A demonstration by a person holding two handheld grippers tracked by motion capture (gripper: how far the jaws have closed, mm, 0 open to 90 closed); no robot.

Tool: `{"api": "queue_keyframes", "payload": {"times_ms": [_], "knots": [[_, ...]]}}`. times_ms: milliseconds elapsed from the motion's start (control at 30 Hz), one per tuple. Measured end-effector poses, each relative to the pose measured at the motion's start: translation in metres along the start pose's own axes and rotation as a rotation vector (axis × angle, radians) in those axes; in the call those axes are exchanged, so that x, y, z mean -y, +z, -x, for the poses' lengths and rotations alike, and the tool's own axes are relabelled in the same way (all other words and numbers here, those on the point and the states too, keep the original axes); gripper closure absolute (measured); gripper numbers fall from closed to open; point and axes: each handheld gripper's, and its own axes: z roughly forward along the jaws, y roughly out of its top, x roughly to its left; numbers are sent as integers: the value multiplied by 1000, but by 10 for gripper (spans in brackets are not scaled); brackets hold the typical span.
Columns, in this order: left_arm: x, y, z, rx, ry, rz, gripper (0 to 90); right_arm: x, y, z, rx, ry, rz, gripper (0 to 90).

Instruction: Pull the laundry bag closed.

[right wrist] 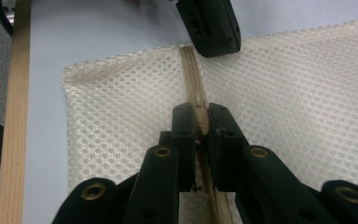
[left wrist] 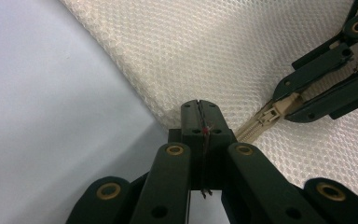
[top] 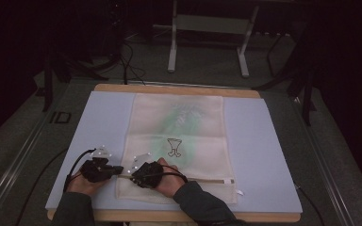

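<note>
high view, bag: cream mesh bag point(top: 176, 141) lies flat on blue mat point(top: 264, 150), zipper point(top: 207, 180) runs across its near end
high view, left hand: left hand point(top: 78, 183) comes in from bottom left, forearm angled up and right, left gripper point(top: 119, 169) points right at bag's near left edge
high view, right hand: right hand point(top: 167, 181) rests on the bag, sleeve point(top: 200, 202) runs in from bottom right, right gripper point(top: 132, 176) points left along zipper line, tips near left gripper's
left gripper view, own jaws: clenched on the bag's corner at the zipper end, mesh point(left wrist: 223, 51) spreads beyond, mat at left
left gripper view, other gripper: right gripper point(left wrist: 291, 105) comes in from upper right, clamped on zipper pull point(left wrist: 272, 113)
right gripper view, own jaws: nearly closed, grasping zipper pull point(right wrist: 201, 114), zipper point(right wrist: 189, 65) runs straight ahead
right gripper view, other gripper: left gripper point(right wrist: 212, 28) sits at far end of zipper on bag's edge
right gripper view, edge: wooden table edge point(right wrist: 14, 116) at left beside mat
</note>
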Motion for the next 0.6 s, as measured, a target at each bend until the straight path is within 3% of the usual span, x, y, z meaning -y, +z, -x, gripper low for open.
{"api": "queue_keyframes", "payload": {"times_ms": [600], "knots": [[0,0,0,4,-1,1,898,7,-8,-1,14,-12,-14,823]]}}
